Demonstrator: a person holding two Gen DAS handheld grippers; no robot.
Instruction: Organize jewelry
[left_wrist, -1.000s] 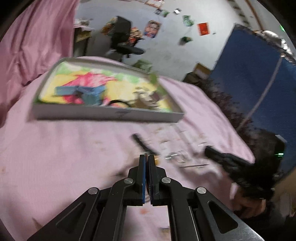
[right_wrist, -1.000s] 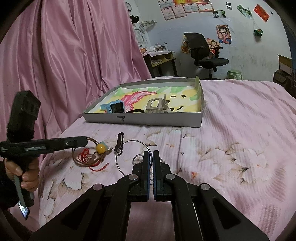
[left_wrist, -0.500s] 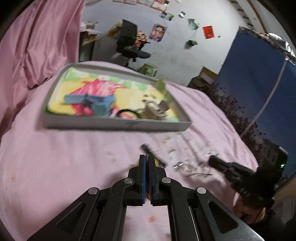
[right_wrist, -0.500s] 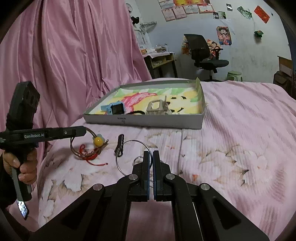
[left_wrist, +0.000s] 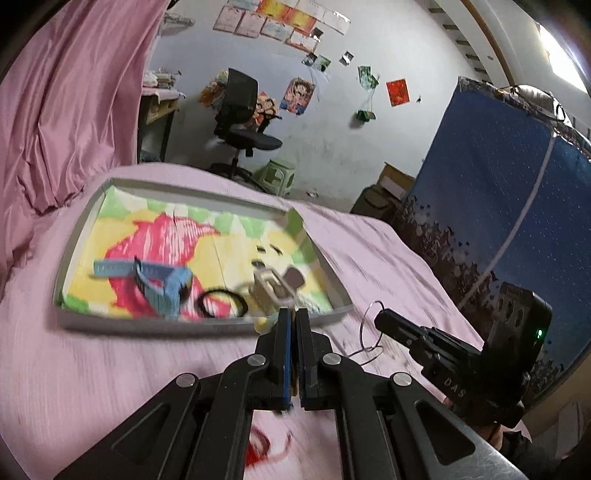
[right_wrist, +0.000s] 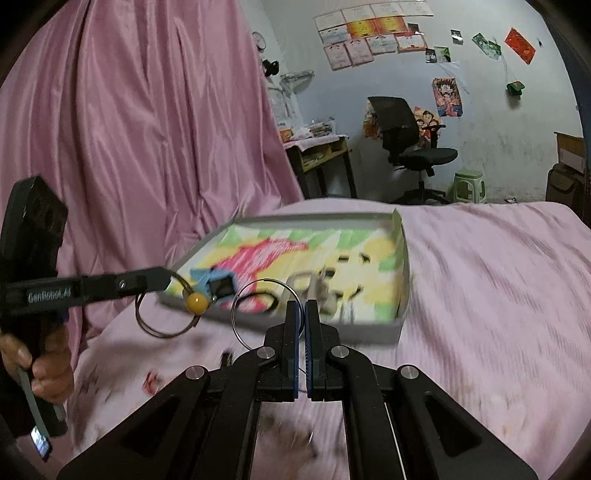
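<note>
A white tray lined with a colourful drawing lies on the pink bed. It holds a blue watch, a black hair band and a beige clip. My left gripper hangs in the air just before the tray's front-left corner. It is shut on a wire bracelet with a yellow bead. My right gripper is shut on a thin silver hoop, raised near the tray's front wall.
A red string and a small dark piece lie on the flowered bedspread below the grippers. A pink curtain hangs to the left. An office chair and a desk stand beyond the bed.
Both grippers have risen off the bed and moved toward the tray. The bead bracelet has come up with the left one, the silver hoop with the right; the red string stayed down.
</note>
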